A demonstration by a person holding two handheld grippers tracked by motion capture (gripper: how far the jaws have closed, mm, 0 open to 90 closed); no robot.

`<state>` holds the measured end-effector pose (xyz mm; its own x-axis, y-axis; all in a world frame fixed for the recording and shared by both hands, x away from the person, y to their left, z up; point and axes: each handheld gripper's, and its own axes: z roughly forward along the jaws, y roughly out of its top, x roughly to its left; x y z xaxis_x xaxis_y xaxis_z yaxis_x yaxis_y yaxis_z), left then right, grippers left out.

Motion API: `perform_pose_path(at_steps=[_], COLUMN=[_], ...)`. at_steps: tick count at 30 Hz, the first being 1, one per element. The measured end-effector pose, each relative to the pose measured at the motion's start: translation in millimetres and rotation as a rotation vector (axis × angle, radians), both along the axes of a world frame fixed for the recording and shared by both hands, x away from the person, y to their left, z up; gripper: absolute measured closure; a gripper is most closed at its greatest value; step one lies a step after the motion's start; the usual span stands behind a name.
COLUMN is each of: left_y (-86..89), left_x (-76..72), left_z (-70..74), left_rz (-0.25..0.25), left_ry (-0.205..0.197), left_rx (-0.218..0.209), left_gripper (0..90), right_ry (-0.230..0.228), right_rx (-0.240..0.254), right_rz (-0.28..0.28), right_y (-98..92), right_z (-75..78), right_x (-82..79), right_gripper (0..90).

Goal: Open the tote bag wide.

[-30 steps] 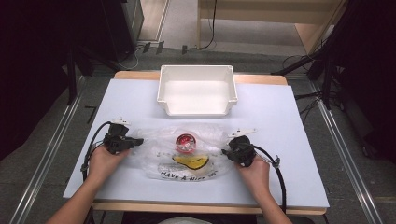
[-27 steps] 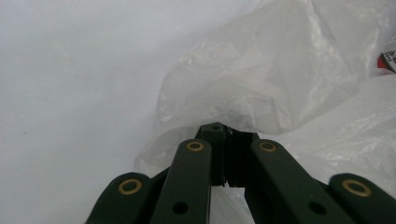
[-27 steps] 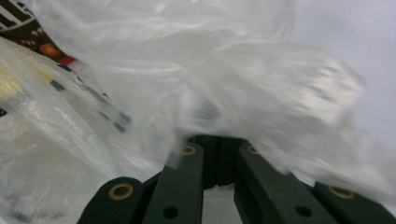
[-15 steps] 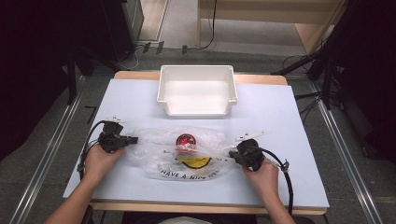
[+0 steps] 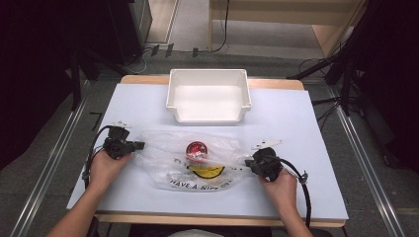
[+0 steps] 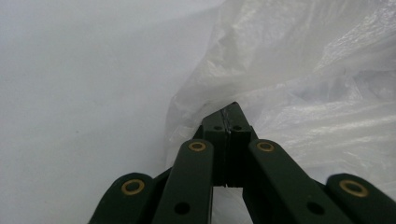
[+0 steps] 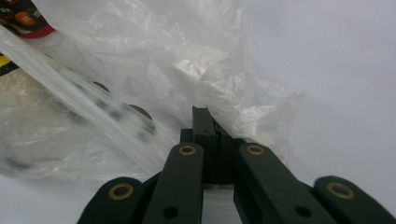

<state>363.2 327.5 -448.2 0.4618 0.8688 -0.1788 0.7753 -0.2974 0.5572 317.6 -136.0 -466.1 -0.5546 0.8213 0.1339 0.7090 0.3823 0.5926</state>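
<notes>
A clear plastic bag (image 5: 170, 160) with black lettering and a yellow print lies flat in the middle of the table, a round red item (image 5: 196, 149) inside it. My left gripper (image 5: 140, 145) is shut on the bag's left edge; its jaws pinch the crinkled film (image 6: 299, 88) at the tips (image 6: 228, 113). My right gripper (image 5: 248, 163) is shut on the bag's right edge (image 7: 219, 79), the jaw tips (image 7: 205, 119) buried in folded plastic. The bag is stretched between the two grippers.
A white plastic bin (image 5: 208, 96) stands behind the bag at the table's far middle. The table (image 5: 306, 123) has a pale surface with wooden edges. Cables trail from both grippers toward the near side.
Both grippers have moved apart, the left one further left and the right one further right, and the bag has spread out flatter and wider between them.
</notes>
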Motion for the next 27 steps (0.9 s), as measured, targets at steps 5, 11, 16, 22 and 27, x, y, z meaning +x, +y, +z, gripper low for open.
perform_pose_path(at_steps=[5,11,16,22,27], left_y=[0.6,2.0,1.6,2.7,3.7], left_x=[1.8,2.5,2.0,1.4,4.1], left_z=[-0.4,-0.9,-0.8,-0.9,-1.2], left_rz=[0.004,0.005,0.005,-0.003,0.003], left_ry=[-0.002,0.000,-0.002,-0.001,-0.006], left_rx=[-0.006,-0.016,-0.012,-0.016,-0.015], left_gripper=[90.0,90.0,90.0,90.0,90.0], right_ry=[-0.001,0.004,0.020,0.026,0.010], right_rx=[0.007,-0.005,0.006,0.002,-0.023], right_rz=[-0.003,0.011,0.014,0.013,0.006], right_y=[-1.3,-1.8,-4.4,-5.6,-3.9], right_z=[-0.5,0.4,0.5,0.8,1.4], right_x=[1.9,0.8,-1.8,-4.1,-3.4], right_gripper=[90.0,90.0,90.0,90.0,90.0])
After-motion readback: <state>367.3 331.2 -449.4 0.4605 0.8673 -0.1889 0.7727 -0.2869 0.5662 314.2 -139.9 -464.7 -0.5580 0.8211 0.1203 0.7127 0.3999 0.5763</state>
